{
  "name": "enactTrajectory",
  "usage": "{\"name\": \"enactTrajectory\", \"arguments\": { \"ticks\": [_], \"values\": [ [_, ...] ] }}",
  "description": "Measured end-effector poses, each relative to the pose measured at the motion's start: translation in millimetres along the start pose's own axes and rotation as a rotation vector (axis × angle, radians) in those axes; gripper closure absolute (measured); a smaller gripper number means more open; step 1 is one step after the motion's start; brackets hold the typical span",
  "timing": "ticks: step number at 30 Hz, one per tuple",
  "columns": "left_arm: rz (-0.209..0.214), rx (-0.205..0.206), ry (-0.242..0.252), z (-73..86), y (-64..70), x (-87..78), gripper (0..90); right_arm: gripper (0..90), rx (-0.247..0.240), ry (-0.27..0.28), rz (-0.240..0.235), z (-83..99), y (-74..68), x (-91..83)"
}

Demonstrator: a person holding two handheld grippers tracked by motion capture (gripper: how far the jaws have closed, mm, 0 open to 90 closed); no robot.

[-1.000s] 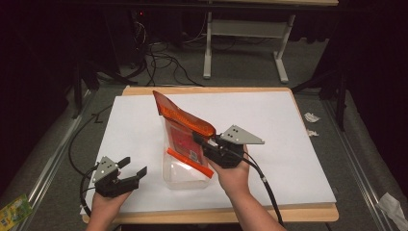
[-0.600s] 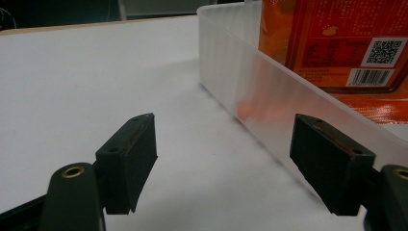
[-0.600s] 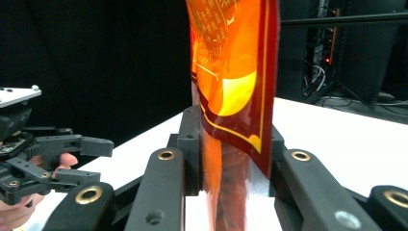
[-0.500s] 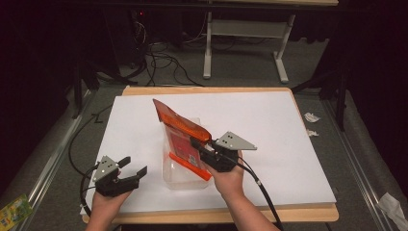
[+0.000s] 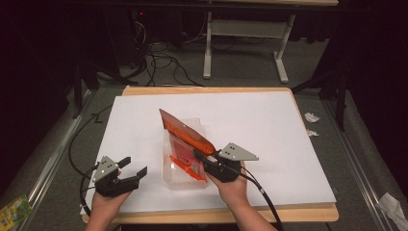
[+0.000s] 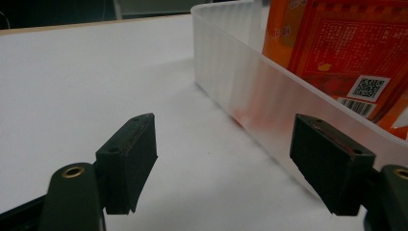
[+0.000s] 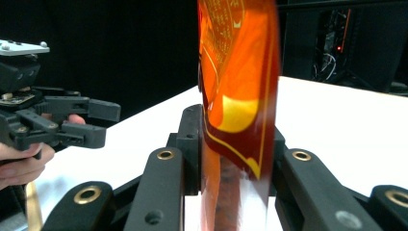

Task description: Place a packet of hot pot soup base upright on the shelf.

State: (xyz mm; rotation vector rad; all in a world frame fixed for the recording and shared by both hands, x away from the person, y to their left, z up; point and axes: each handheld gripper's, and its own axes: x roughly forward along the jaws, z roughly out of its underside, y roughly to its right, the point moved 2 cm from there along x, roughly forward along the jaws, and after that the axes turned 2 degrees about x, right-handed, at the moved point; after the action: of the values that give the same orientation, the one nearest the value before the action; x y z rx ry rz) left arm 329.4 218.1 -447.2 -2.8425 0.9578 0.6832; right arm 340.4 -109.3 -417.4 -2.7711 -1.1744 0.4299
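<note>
An orange snack packet (image 5: 185,134) stands tilted in a clear plastic tub (image 5: 168,175) near the middle front of the white table. My right gripper (image 5: 199,156) is shut on the packet's near edge; its jaws pinch the glossy orange packet (image 7: 238,86) from both sides. My left gripper (image 5: 133,168) stands open on the table to the left of the tub, nothing between its fingers. From the left gripper view the frosted tub wall (image 6: 250,82) lies just ahead on the right, with the packet's red printed back (image 6: 356,53) and barcode behind it. The right gripper view shows the left gripper (image 7: 96,122) at far left.
The white sheet (image 5: 264,125) covers a wooden tabletop with open room at the back and right. Cables (image 5: 159,55) and a desk frame (image 5: 245,45) lie on the floor beyond. Crumpled scraps (image 5: 310,118) sit off the right edge, and a green packet (image 5: 12,209) at the lower left.
My right gripper with the packet has shifted slightly left and down, tipping the packet lower over the tub. The left gripper has not moved.
</note>
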Motion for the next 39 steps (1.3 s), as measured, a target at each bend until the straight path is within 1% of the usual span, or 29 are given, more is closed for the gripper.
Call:
{"name": "enactTrajectory", "arguments": {
  "ticks": [4,7,10,12,14,16,18,20,22,24,26,28,30,32,33,36,37,38,39],
  "values": [
    [0.004,-0.001,-0.007,0.2,-0.1,2.3,25.2,70.9,0.009,-0.015,0.014,-0.4,3.8,-3.2],
    [0.009,-0.002,-0.011,0.7,0.9,3.0,25.2,67.2,0.004,-0.036,0.014,-1.4,5.5,-3.0],
    [0.010,0.002,-0.014,1.1,1.2,3.1,25.2,58.8,-0.005,-0.056,0.004,-1.7,6.6,-4.0],
    [0.010,0.001,-0.013,1.0,1.3,3.0,25.3,51.3,-0.002,-0.061,-0.004,-3.0,7.2,-6.2],
    [0.010,0.001,-0.013,1.1,1.2,2.9,25.2,39.9,-0.001,-0.062,0.004,-4.7,7.9,-9.0],
    [0.012,-0.002,-0.013,1.4,1.5,3.5,25.2,33.0,-0.003,-0.074,0.007,-6.8,9.4,-12.7],
    [0.015,-0.003,-0.015,1.7,1.8,4.1,25.2,28.5,-0.011,-0.072,0.006,-8.4,10.8,-17.7],
    [0.016,0.000,-0.020,2.1,2.3,5.1,25.2,21.7,-0.011,-0.076,0.009,-9.7,12.5,-23.4],
    [0.016,-0.002,-0.019,2.3,3.1,5.9,25.2,18.4,-0.010,-0.078,0.013,-10.4,14.2,-30.4],
    [0.019,0.004,-0.024,2.6,4.1,6.5,25.1,15.6,-0.012,-0.070,0.022,-11.3,18.3,-41.6],
    [0.019,0.006,-0.028,2.8,4.9,6.9,25.0,15.2,-0.005,-0.063,0.029,-11.9,24.3,-53.0],
    [0.016,0.005,-0.027,3.1,5.3,6.8,24.9,14.7,-0.005,-0.055,0.050,-11.9,32.5,-65.2],
    [0.012,0.002,-0.025,3.4,5.5,6.5,24.9,13.6,-0.003,-0.056,0.076,-10.0,43.9,-77.6],
    [0.008,0.001,-0.026,3.8,5.4,6.3,24.8,11.4,0.002,-0.068,0.121,-6.3,58.3,-90.4],
    [0.007,0.003,-0.027,4.2,5.1,6.4,24.6,10.3,0.002,-0.082,0.144,-3.6,66.6,-97.1],
    [0.001,0.003,-0.036,5.9,4.0,6.7,23.8,5.9,0.018,-0.126,0.236,7.0,92.4,-119.6],
    [0.000,0.002,-0.038,6.9,3.5,7.1,23.2,5.5,0.023,-0.131,0.256,10.2,97.9,-126.2],
    [0.004,0.000,-0.043,7.7,2.8,7.0,22.1,5.4,0.021,-0.129,0.286,16.2,106.1,-137.1],
    [0.009,-0.011,-0.046,8.2,2.5,7.2,20.2,4.9,0.019,-0.130,0.307,21.3,111.8,-144.9]
  ]
}}
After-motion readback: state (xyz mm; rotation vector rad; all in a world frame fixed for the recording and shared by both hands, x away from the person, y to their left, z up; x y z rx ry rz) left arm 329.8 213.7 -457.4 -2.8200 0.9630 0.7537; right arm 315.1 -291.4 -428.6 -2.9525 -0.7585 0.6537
